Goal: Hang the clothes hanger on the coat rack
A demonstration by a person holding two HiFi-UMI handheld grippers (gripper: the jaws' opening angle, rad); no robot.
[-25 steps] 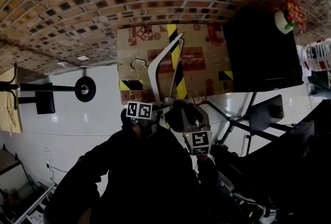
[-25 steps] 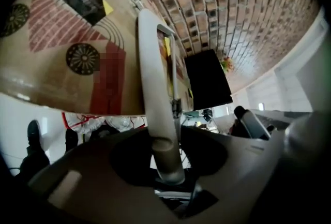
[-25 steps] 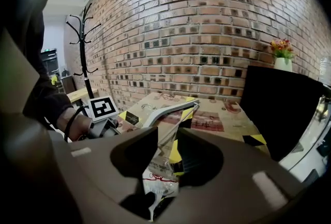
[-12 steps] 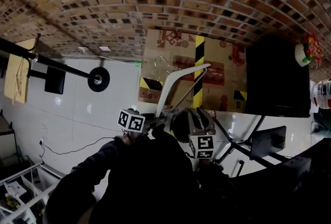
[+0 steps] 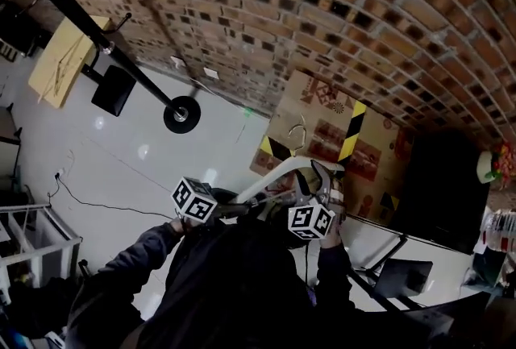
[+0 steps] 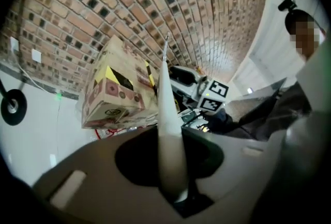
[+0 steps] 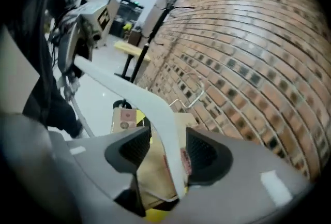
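Head view: the white clothes hanger (image 5: 278, 176) spans my left tongs (image 5: 238, 205) and right tongs (image 5: 321, 176), with the coat rack (image 5: 121, 65) well apart at ten o'clock.

Left gripper view: my left tongs are clamped on one hanger arm. That grip should be held firm.

Right gripper view: my right tongs are opening, pads clear of the other arm. The left should carry alone, with the hook at twelve o'clock.
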